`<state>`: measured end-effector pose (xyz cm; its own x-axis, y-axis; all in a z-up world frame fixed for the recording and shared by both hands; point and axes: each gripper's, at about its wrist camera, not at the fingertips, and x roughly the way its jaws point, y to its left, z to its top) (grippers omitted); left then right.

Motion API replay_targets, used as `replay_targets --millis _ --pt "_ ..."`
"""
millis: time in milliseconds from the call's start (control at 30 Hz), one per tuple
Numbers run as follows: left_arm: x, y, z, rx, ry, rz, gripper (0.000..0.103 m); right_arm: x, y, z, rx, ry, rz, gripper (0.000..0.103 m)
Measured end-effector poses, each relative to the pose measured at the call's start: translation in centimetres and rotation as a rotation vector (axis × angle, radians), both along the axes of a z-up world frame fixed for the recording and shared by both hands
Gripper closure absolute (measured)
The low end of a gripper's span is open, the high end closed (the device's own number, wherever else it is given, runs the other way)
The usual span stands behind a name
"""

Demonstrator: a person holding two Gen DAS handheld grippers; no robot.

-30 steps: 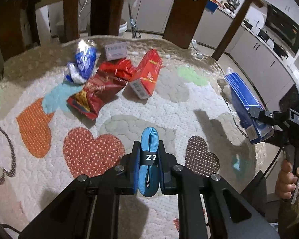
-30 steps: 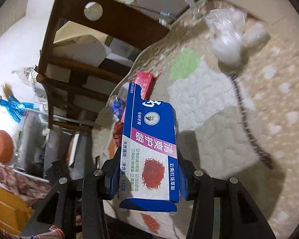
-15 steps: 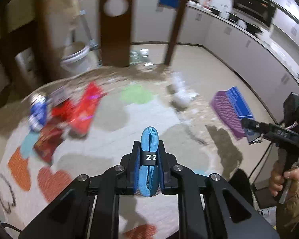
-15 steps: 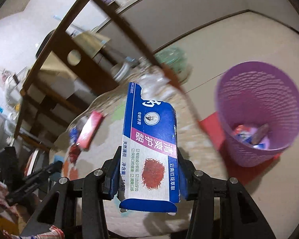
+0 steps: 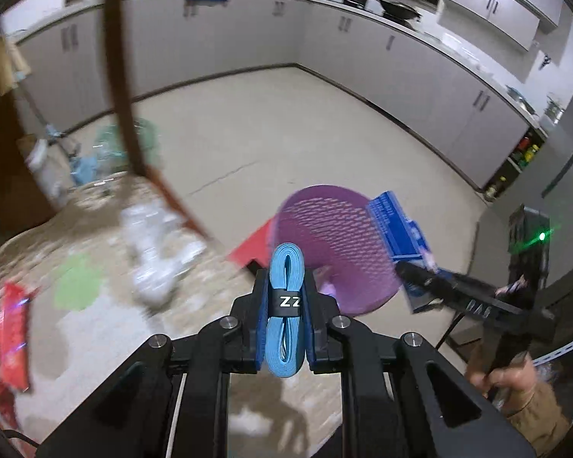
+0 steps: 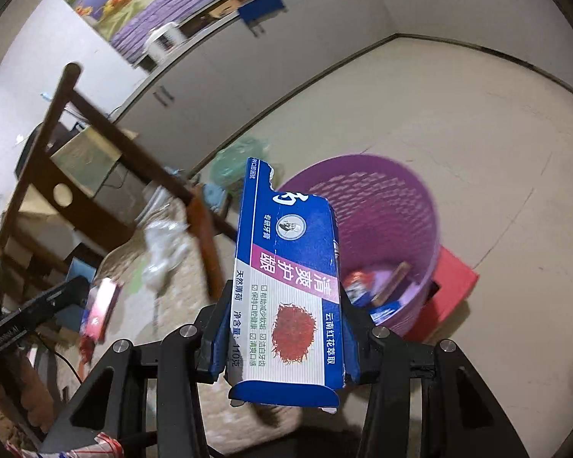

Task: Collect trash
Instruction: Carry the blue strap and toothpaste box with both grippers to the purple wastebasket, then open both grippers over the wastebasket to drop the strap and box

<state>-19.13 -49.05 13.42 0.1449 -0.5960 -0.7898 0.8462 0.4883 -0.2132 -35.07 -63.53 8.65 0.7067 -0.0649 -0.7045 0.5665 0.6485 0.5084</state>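
Torn blue toothpaste box (image 6: 290, 290), red-flower print, white panel.

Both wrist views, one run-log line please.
left gripper: shut on blue band | right gripper: shut on toothpaste box | purple bin: on floor, holds trash

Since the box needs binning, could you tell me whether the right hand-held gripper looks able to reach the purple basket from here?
Probably yes: the right hand-held gripper holds the blue toothpaste box facing the purple basket's open top, with nothing between.
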Motion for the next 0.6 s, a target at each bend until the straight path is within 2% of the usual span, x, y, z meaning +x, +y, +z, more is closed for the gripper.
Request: replay_targets --millis 200,400,433,467,533,600 --pt "0.2 -6.4 -2.4 0.018 0.091 -0.035 0.088 0.5 -2.3 -0.6 -0.050 0.039 -0.024 0.053" --pt "0.8 -9.7 -3.5 0.011 0.133 -0.020 0.086 1.5 -3.3 -1.3 -0.098 0.071 -0.027 0.052" --pt "0.9 -9.9 -3.4 0.009 0.135 -0.021 0.079 1.7 -3.5 -1.3 -0.104 0.074 -0.026 0.052" --pt "0.8 -10.0 -3.3 0.004 0.133 -0.023 0.068 1.9 -3.6 -1.4 -0.113 0.079 -0.027 0.052" --pt "0.4 -9.6 -2.8 -0.016 0.104 -0.020 0.056 2.1 -3.8 -1.5 -0.120 0.086 -0.030 0.048" --pt "0.1 -9.2 -2.4 -0.016 0.076 -0.024 0.052 1.9 -4.0 -1.5 -0.116 0.083 -0.040 0.039"
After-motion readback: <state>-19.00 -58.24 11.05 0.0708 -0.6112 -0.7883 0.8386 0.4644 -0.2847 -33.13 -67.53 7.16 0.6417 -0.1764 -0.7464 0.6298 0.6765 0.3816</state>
